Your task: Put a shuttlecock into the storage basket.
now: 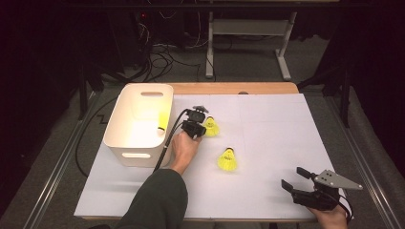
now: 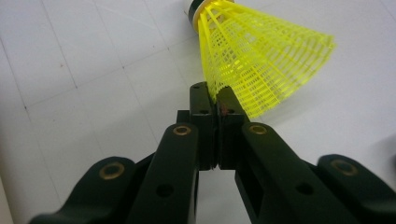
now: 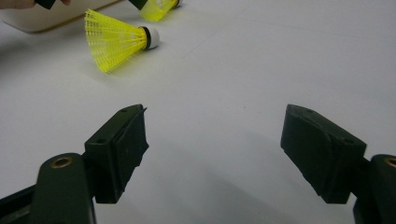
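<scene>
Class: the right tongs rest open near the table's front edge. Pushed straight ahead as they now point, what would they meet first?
Probably the loose yellow shuttlecock lying slightly left of their line; the right tongs might just pass it, since depth is unclear.

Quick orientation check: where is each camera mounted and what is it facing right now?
High view: above the person's side of the table, looking forward and down at the white paper-covered table, white plastic bin, both forearms and grippers.
Left gripper view: rides the left gripper, fingers shut on the skirt of a yellow mesh shuttlecock.
Right gripper view: rides the right gripper, open, low over the table.
Shared: the second yellow shuttlecock, lying free, in the high and right gripper views.
</scene>
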Tool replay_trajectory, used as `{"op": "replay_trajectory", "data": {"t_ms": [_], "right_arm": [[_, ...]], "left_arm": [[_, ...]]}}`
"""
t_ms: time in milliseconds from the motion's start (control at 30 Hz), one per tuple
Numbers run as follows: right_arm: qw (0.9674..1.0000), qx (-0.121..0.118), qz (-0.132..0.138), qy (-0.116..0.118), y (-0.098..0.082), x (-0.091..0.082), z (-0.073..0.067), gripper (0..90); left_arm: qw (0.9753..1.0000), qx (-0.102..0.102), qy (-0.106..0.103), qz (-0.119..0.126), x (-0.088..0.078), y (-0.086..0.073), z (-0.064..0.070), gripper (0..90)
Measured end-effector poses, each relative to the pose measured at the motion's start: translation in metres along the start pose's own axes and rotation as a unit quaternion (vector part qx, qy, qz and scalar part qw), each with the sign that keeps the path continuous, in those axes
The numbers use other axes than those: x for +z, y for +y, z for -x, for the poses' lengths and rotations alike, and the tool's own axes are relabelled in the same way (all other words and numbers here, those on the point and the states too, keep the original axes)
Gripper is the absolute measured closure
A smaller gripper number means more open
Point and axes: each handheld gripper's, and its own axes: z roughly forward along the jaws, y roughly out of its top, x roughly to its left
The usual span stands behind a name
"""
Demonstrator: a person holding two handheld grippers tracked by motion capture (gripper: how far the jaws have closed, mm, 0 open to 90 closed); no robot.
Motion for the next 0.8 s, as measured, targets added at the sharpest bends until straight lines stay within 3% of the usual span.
{"op": "replay_trajectory", "data": {"t_ms": [800], "right_arm": [[1.0,-0.001,0.001,0.0,0.0,0.0,0.0,22.9]], "left_arm": [[0.9999,0.01,0.009,0.004,-0.015,0.001,0.002,89.5]]}}
